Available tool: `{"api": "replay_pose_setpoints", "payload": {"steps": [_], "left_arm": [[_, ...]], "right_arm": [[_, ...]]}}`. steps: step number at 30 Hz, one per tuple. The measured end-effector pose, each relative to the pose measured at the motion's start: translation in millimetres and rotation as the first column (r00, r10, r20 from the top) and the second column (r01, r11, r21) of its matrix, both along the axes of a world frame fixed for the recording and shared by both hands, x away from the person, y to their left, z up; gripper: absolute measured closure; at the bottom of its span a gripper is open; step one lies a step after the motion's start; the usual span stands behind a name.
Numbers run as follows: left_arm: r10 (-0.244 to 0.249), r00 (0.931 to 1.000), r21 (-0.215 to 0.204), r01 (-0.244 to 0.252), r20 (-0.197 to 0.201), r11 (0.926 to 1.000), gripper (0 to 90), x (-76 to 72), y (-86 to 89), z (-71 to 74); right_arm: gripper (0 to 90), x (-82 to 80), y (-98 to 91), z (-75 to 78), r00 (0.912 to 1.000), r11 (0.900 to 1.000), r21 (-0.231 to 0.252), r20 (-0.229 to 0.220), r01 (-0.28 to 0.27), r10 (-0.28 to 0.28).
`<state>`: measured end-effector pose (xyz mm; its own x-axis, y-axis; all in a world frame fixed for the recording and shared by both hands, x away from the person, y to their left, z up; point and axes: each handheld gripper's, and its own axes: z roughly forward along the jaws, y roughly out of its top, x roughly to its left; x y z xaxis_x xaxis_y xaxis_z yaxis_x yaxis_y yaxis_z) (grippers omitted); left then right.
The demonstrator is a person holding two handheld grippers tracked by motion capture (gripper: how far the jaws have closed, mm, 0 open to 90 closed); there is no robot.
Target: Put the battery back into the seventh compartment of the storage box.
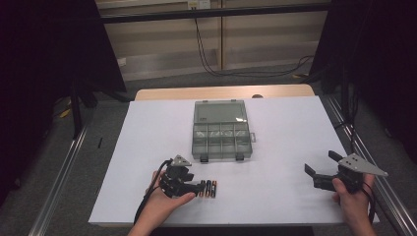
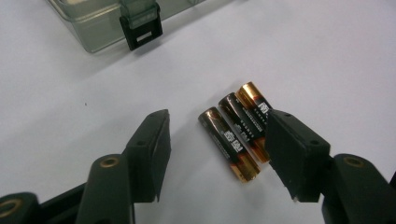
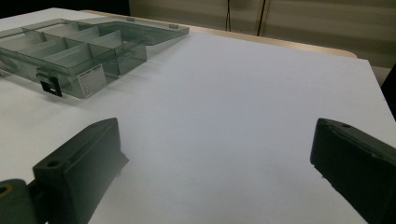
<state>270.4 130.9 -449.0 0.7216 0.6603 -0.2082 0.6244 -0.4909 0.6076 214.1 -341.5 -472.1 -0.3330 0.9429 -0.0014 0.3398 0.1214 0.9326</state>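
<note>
Three black-and-copper batteries [image 1: 210, 189] [image 2: 238, 133] lie side by side on the white sheet near the front edge. My left gripper [image 1: 199, 187] [image 2: 217, 119] is low over them with its jaws open on either side of the row. One jaw overlaps the outermost battery, and I see no pad pressing on any of them. A clear grey compartment box [image 1: 221, 156] [image 2: 91, 39] [image 3: 93, 77] stands open just beyond, its lid [image 1: 220, 112] laid back flat. My right gripper [image 1: 322, 163] [image 3: 217, 130] is held at the right, open wide and with nothing between its jaws.
A white sheet [image 1: 157, 128] covers most of the wooden table [image 1: 162, 93]. The box's black latches [image 2: 141, 25] face the front. Metal rails [image 1: 59, 177] run along both sides of the table, and cables hang at the back wall [image 1: 206, 54].
</note>
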Motion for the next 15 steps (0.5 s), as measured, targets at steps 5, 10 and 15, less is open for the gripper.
{"api": "replay_pose_setpoints", "payload": {"steps": [5, 10, 15], "left_arm": [[-0.006, 0.9995, 0.010, 0.006, -0.032, 0.9999, 44.6, -2.1, -1.7, -3.6], [-0.015, 0.9990, 0.020, 0.016, -0.041, 0.9997, 48.5, -3.5, -4.0, -6.0], [-0.026, 0.9987, 0.046, 0.028, -0.043, 0.9986, 54.5, -5.1, -6.8, -8.2]], "right_arm": [[1.4, 0.4, -0.1, -0.6, 1.0000, 1.0000, -0.002, 0.000, -0.003, 0.003], [1.4, 0.6, 0.0, -1.2, 1.0000, 1.0000, -0.001, -0.002, -0.002, 0.002], [1.4, 0.4, 0.3, -1.2, 1.0000, 1.0000, -0.002, -0.001, 0.000, 0.000]]}}
